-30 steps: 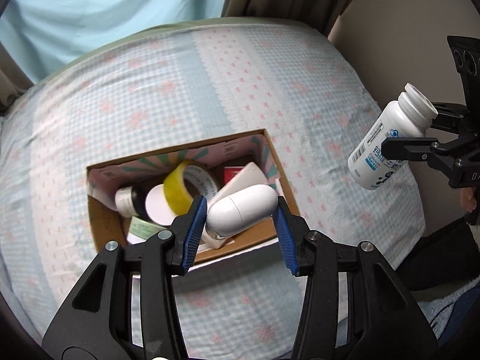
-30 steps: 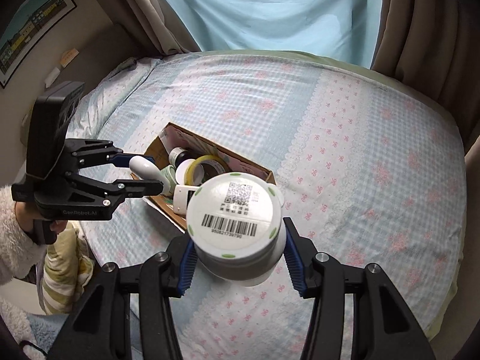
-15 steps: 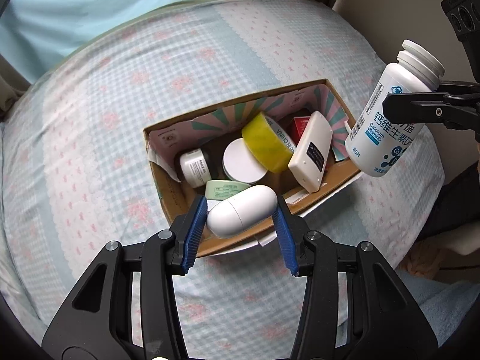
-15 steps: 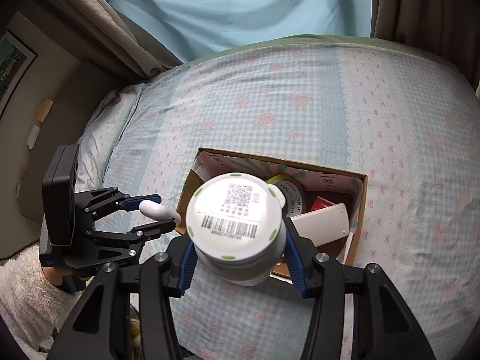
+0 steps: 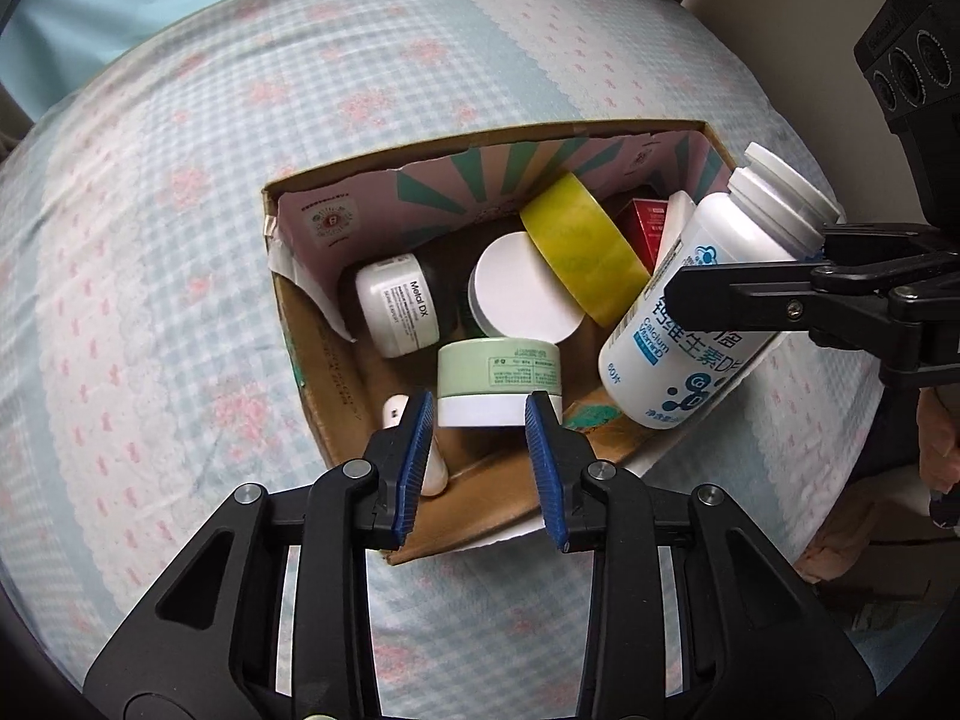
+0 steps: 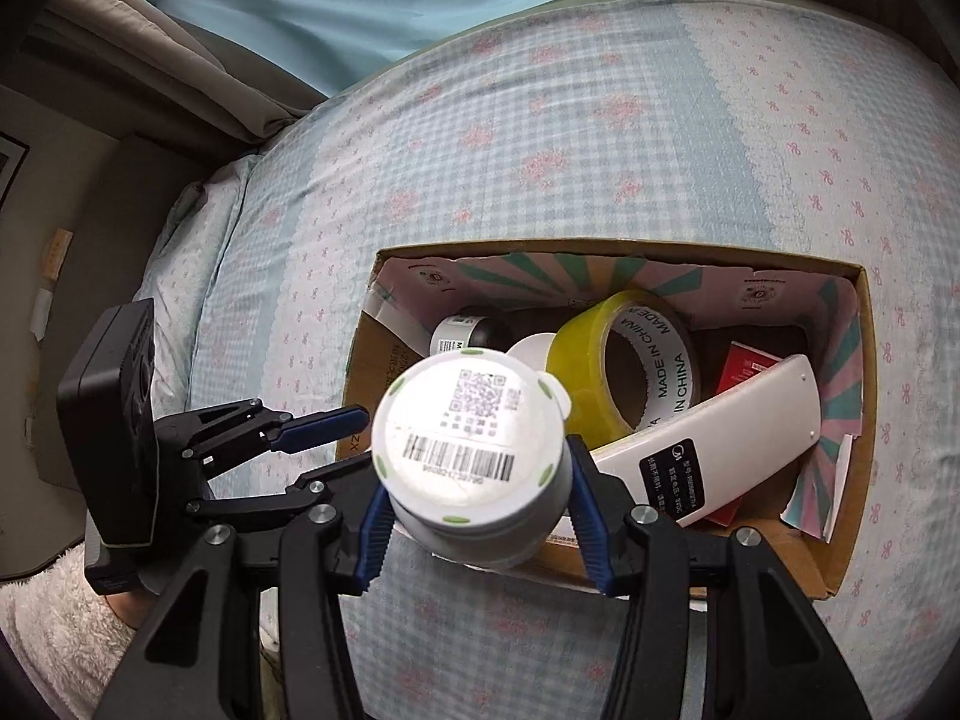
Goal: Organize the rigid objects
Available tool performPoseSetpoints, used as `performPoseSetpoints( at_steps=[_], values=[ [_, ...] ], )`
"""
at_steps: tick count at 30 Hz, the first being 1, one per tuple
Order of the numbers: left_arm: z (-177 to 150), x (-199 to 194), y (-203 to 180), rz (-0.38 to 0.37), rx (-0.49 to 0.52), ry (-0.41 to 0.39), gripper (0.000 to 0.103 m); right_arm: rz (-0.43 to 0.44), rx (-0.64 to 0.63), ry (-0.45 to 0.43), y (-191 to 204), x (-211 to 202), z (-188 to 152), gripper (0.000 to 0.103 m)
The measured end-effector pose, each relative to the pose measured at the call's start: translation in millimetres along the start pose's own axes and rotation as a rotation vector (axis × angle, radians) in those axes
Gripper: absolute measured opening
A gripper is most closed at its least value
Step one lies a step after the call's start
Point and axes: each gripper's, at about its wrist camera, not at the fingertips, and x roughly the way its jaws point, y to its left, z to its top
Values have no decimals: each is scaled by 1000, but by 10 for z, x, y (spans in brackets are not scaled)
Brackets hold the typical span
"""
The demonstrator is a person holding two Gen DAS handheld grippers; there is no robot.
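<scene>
Bottle (image 6: 474, 456) over box rim (image 6: 600, 249) (crowded)

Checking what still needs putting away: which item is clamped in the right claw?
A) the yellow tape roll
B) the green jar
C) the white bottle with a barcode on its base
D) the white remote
C: the right claw pinches the white bottle from both sides, while the yellow tape roll, green jar and white remote lie in the cardboard box.

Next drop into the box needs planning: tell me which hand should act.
Right. Its tool grips the white bottle right over the cardboard box, ready to lower in; the left tool holds nothing.
</scene>
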Motion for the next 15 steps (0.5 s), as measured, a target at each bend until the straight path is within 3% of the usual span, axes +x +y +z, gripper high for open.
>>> performPoseSetpoints(
  at_steps=[3, 5, 6, 7, 8, 15],
  values=[
    [-8, -12, -3, -4, 1, -17, 31, -22, -26, 12, 13, 136, -16, 48],
    [-16, -6, -9, 4, 2, -8, 44, -35, -29, 16, 5, 187, -21, 51],
    [-21, 4, -16, 4, 8, -2, 86, -38, -25, 10, -7, 188, -21, 65],
    [-29, -1, -18, 10, 12, -11, 100, -56, -23, 4, -19, 187, -10, 79],
    [-40, 0, -15, 14, 19, -10, 103, -83, -25, -5, -29, 176, 2, 103],
    [-62, 74, 67, 0, -13, 12, 103, -172, -71, -27, -101, 87, 45, 103]
  ],
)
